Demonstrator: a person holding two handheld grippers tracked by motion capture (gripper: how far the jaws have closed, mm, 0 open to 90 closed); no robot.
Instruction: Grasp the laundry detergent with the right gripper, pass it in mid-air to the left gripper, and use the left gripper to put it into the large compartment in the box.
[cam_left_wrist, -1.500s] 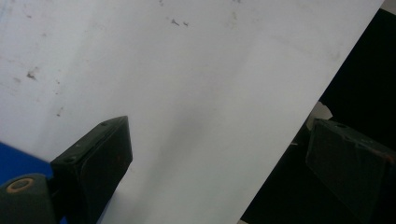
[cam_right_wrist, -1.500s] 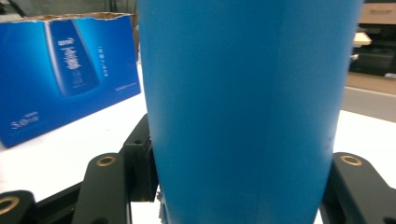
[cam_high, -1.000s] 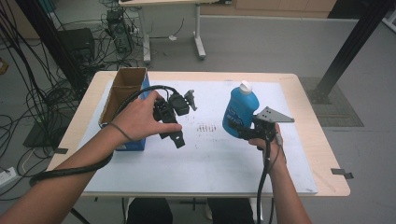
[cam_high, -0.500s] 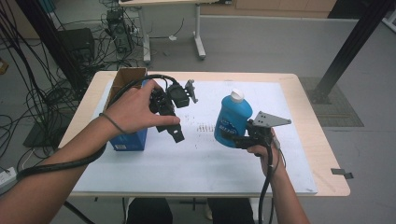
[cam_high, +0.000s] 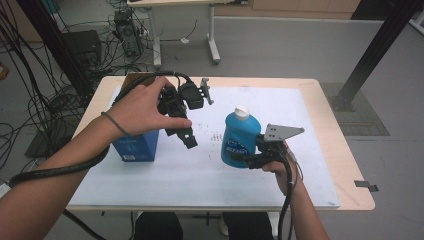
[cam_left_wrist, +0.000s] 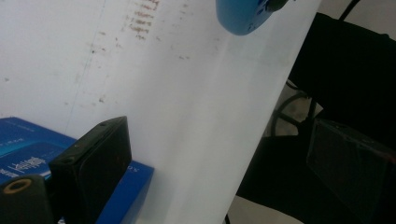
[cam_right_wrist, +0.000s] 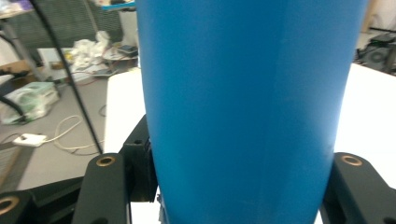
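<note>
White paper covers most of a pale wooden table (cam_high: 345, 165) in a workshop, with tangled cables on the grey floor behind it.

On that paper, right of centre, a blue bottle (cam_high: 239, 141) with a white cap (cam_high: 242, 111) stands upright. The right gripper (cam_high: 248, 159) grips it low on its body: in the right gripper view the blue bottle wall (cam_right_wrist: 247, 107) rises between the two black jaws, one pressed to each side. A grey three-cornered plate (cam_high: 281, 132) sits on top of this gripper, and the person's right hand (cam_high: 280, 165) holds it from the near side, its black cable running back along the forearm.

To the left, well apart from the bottle, the person's left hand (cam_high: 142, 107) holds the left gripper (cam_high: 185, 136) up above the paper, tilted so its jaws point down and toward the person. In the left gripper view one black jaw (cam_left_wrist: 93, 163) shows at the lower left with nothing pressed against it (whether the pair stands wide or closed I cannot tell), and the bottle's rounded bottom (cam_left_wrist: 243, 16) shows at the top edge.

Below the left hand a blue box (cam_high: 135, 145) rests on the paper near the table's left side. Just behind it is a brown cardboard box (cam_high: 131, 78), mostly hidden by the hand.
</note>
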